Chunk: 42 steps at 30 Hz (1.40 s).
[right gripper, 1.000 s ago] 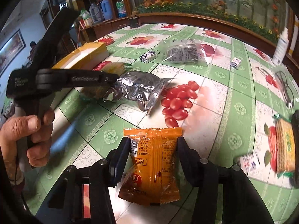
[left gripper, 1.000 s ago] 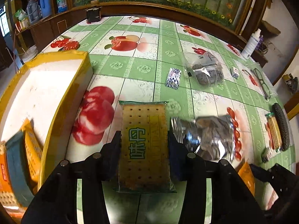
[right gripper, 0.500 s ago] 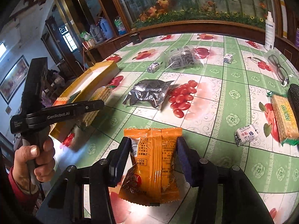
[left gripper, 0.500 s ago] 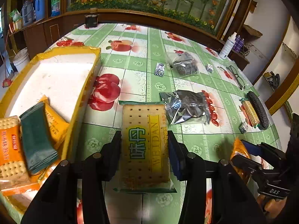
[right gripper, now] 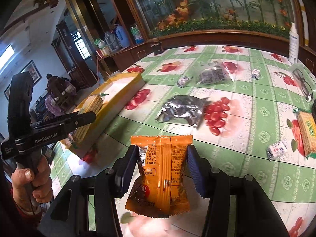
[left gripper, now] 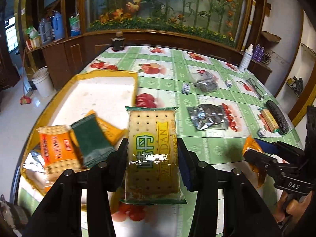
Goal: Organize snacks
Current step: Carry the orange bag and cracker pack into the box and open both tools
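My left gripper [left gripper: 152, 154] is shut on a green-edged cracker pack [left gripper: 153, 150], held above the table beside the near right corner of the yellow box [left gripper: 106, 75]. Inside that box lie an orange cracker pack [left gripper: 56, 148], a dark green packet [left gripper: 91, 140] and an orange packet [left gripper: 109, 129]. My right gripper [right gripper: 161, 164] is shut on an orange snack packet [right gripper: 162, 173], lifted over the near table edge. From the right wrist view the left gripper [right gripper: 65, 122] with its cracker pack [right gripper: 92, 106] hangs by the yellow box [right gripper: 122, 83].
On the fruit-print tablecloth [left gripper: 197, 75] lie a silver foil bag [right gripper: 183, 108], a clear bag of dark snacks [right gripper: 214, 74], small white candies [right gripper: 276, 150], another cracker pack [right gripper: 307, 132] and glasses [right gripper: 303, 83]. A white bottle [right gripper: 293, 43] stands at the far edge.
The left gripper has carried the cracker pack up and left toward the yellow box, whose contents now show. The right gripper has lifted slightly with the orange packet.
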{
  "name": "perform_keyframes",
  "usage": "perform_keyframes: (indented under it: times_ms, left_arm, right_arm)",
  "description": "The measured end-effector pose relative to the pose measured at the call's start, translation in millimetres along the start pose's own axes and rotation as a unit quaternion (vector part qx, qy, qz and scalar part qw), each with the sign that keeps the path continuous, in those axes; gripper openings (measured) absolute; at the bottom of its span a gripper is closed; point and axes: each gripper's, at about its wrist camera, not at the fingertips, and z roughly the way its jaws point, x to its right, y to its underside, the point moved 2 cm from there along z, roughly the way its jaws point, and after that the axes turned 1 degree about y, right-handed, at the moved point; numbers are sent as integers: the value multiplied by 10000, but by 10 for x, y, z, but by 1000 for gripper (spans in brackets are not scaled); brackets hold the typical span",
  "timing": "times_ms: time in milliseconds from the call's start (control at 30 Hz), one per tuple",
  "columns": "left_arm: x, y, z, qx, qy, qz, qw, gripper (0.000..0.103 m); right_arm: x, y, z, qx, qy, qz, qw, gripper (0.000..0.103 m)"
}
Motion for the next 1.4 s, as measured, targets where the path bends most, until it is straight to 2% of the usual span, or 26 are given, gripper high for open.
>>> perform_keyframes:
  times_ms: [267,600,767,933,1233,1400]
  left_arm:
    - [-481,7,-151,232,-517,-300,9979,45]
    - [-1173,89,-226,331,-1017,-851,9906,45]
    - [-1400,134,-162,232,-1068,-1039,9886,45]
    - [-1381,101,-61,193,-1011,-931,9903,45]
    - [-1382,-35,184,69,-935,-828,9921,45]
    - [-1391,-18,173,81,-1105,-771,9908,45]
  right_arm:
    - [-484,-188,144,95,-486,-236,9985,52]
    - [-1137,-487,572,88,-1163,-383,9924,52]
    - [-1383,-613,849,214,-1234,-336,9916,52]
    - [-1548,-713,1258,-4,-1176,-328,9925,52]
    - [-1605,-982,1712,-121,-892,-313,9954,52]
    - [-1612,-981,1835,-216,-729,-336,9965,56]
